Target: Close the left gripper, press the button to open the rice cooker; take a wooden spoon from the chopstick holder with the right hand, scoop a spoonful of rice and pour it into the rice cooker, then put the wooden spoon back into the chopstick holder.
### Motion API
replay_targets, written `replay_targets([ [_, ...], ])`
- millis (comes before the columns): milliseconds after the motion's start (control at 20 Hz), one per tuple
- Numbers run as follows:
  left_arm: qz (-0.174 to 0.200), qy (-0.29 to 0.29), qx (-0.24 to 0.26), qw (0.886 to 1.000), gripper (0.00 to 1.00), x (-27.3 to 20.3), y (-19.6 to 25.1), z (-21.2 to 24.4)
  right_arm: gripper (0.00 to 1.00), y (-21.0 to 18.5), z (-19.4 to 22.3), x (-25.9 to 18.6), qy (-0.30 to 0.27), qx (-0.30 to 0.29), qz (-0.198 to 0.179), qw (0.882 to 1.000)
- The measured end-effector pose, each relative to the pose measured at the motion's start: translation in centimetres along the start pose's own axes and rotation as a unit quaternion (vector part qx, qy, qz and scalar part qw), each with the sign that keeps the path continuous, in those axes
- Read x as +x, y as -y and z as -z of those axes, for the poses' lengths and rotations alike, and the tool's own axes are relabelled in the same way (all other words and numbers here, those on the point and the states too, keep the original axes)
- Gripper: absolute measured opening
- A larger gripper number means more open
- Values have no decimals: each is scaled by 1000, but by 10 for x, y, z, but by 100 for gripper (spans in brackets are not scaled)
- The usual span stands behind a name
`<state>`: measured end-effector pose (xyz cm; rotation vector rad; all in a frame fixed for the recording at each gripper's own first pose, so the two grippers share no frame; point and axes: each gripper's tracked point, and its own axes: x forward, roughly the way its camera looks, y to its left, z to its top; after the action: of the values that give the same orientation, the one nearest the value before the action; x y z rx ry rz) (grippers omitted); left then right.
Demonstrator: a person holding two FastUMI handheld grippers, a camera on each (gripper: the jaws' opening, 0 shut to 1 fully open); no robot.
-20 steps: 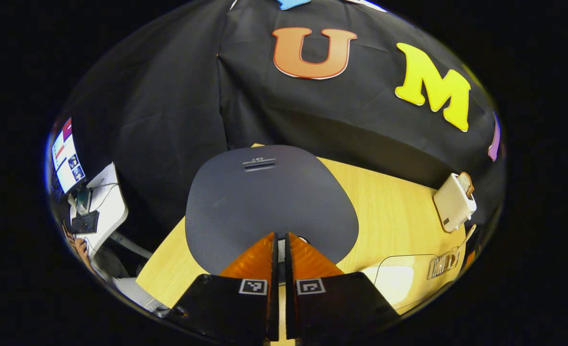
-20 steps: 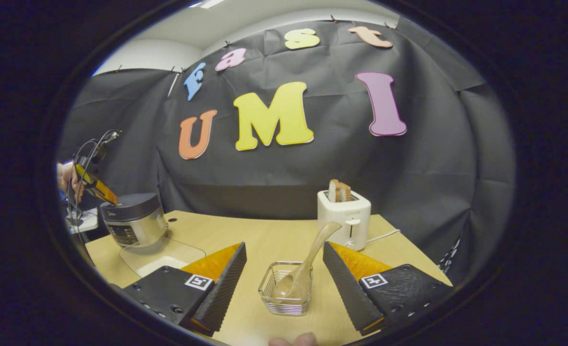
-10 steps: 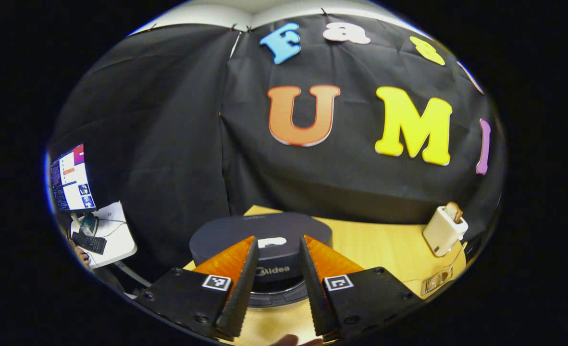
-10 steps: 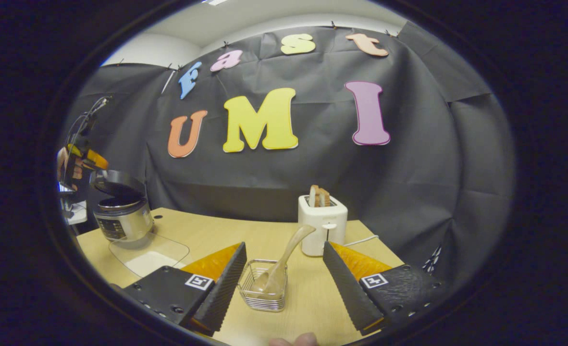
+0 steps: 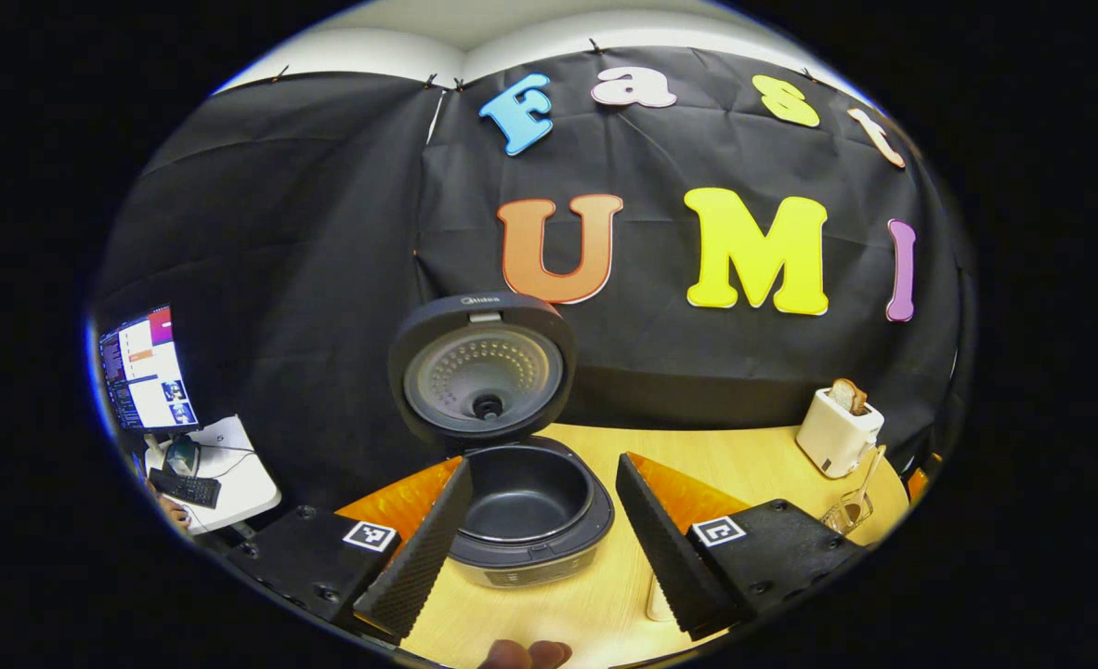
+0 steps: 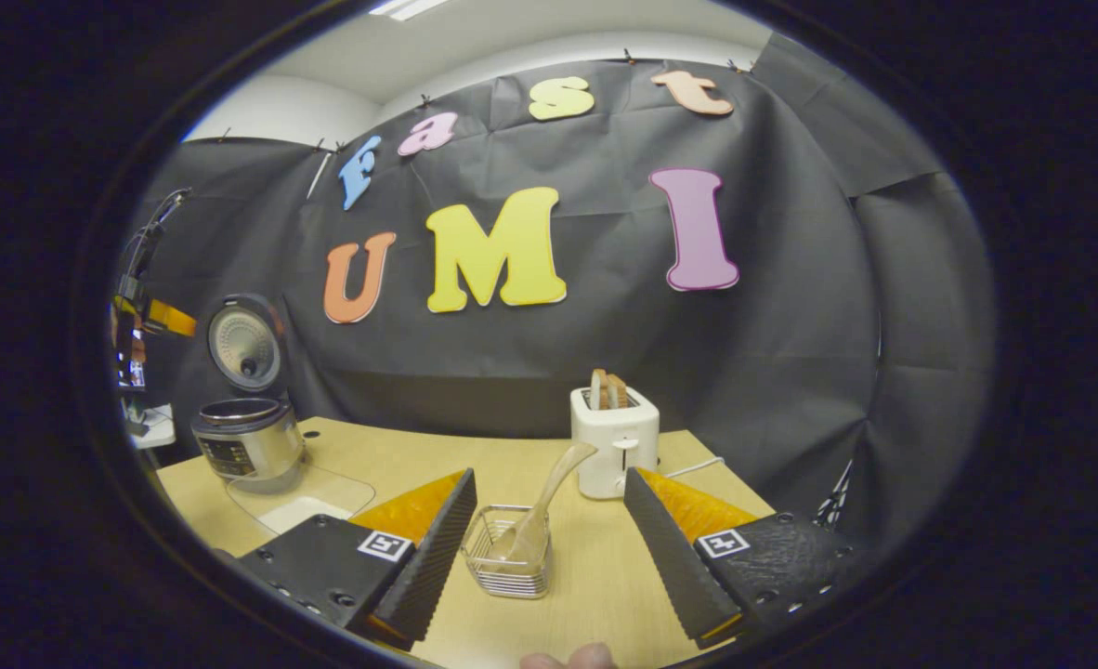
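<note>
- Left gripper view: the left gripper [image 5: 532,548] has its ridged jaws spread wide, holding nothing. Between them sits the round rice cooker [image 5: 529,511], its dark smooth pot bare and its dimpled metal lid [image 5: 482,372] upright. A second ago the jaws were shut above the closed lid.
- Right gripper view: the right gripper [image 6: 549,548] is open and empty, with the curved wooden spoon [image 6: 542,506] leaning in the wire chopstick holder [image 6: 505,564] between the jaws, nearer the left one.

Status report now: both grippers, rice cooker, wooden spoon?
Left gripper open, empty. Right gripper open, facing wooden spoon in chopstick holder. Rice cooker lid up, pot empty. Nothing blocking.
</note>
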<state>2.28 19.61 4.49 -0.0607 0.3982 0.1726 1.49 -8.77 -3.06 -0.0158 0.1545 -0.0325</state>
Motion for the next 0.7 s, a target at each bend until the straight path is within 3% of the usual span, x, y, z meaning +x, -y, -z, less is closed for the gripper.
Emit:
replay_targets([
  [50,-5,8,7,1000,99,-3,-6,-11,92,1,1,1,-4,4,-3,1000],
  [200,-18,37,27,999,99,-14,-19,-42,95,13,4,13,-18,15,2,1000],
  [350,-8,54,14,998,99,-25,-18,-59,96,18,9,35,-38,24,-1,999],
  [400,-8,57,15,998,99,-26,-19,-64,92,21,13,45,-47,23,-1,999],
  [500,-14,61,20,998,99,-28,-26,-66,96,24,22,66,-69,23,-5,997],
  [700,-21,56,18,998,99,-28,-31,-53,93,12,48,110,-124,67,-33,989],
])
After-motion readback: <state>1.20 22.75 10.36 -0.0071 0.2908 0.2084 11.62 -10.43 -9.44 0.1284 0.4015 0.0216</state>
